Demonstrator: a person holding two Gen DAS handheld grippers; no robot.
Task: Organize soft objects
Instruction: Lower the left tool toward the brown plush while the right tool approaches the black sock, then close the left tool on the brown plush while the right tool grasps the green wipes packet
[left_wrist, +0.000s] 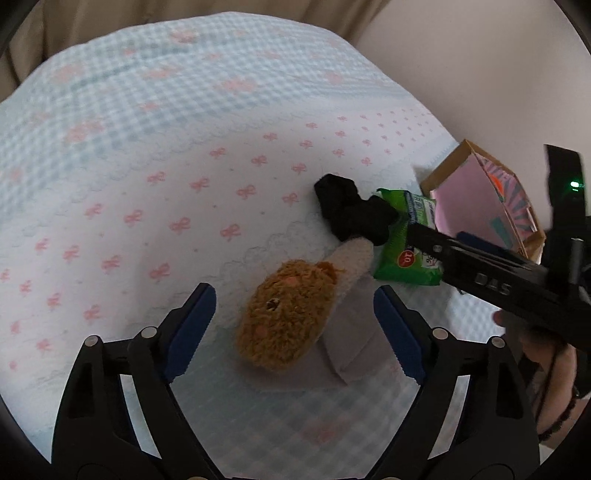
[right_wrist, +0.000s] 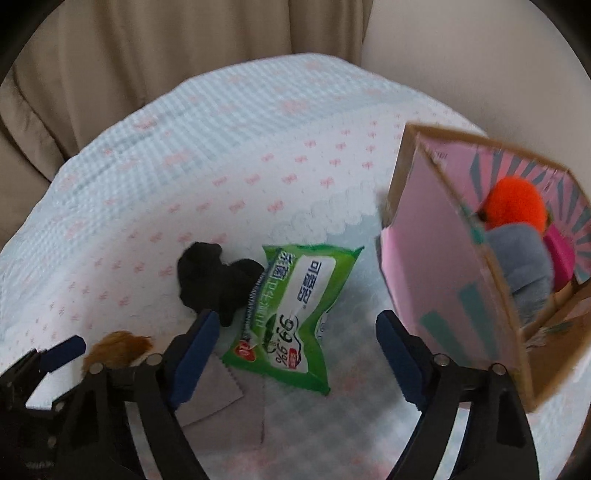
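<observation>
Plush toy (left_wrist: 286, 315) lengthwise toward black sock (left_wrist: 351, 212)

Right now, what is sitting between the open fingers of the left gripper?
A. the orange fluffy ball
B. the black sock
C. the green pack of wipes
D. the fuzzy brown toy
D. In the left wrist view the fuzzy brown toy lies on the bed between the open blue pads of the left gripper; the wipes and sock lie farther off.

a bedroom: bow-print bedspread (left_wrist: 221, 147), curtain (right_wrist: 147, 74).
</observation>
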